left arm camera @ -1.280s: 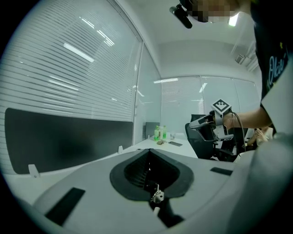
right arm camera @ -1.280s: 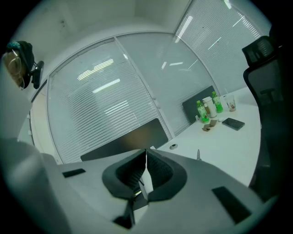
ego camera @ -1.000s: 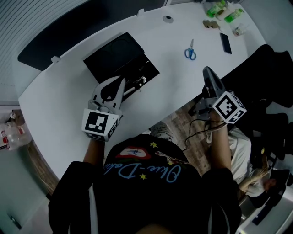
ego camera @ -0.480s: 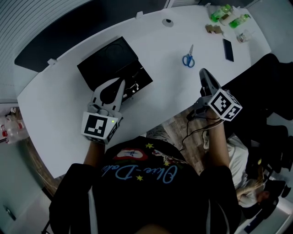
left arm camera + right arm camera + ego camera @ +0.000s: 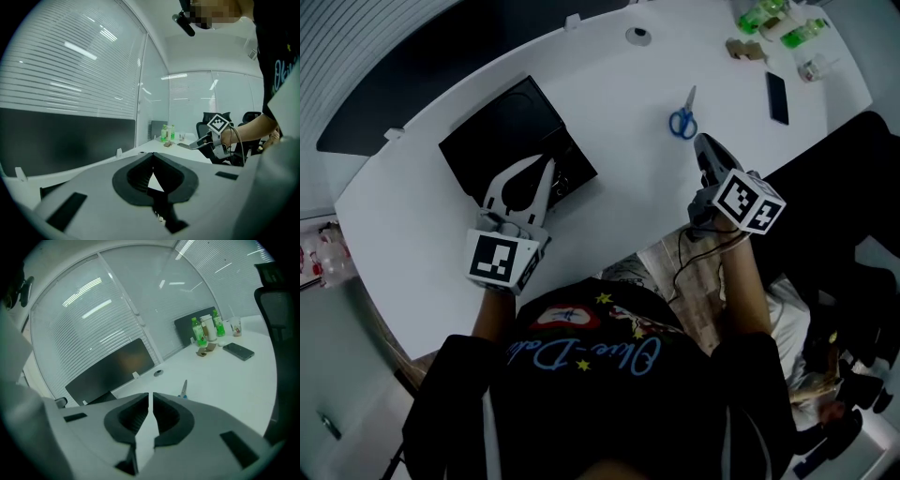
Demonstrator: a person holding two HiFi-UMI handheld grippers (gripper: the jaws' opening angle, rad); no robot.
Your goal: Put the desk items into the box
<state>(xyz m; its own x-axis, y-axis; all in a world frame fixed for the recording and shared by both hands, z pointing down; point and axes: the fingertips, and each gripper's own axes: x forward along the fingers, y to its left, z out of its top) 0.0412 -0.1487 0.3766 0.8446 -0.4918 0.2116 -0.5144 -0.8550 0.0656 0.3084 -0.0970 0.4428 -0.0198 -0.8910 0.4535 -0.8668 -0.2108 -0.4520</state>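
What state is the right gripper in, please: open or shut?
Shut: the right gripper shows its jaws together, with nothing between them.

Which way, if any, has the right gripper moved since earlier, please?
Yes: the right gripper has moved closer to the scissors, in over the desk edge.

The left hand-held gripper covers the black box's lower corner; the frame's top edge crops the green bottles at upper right.
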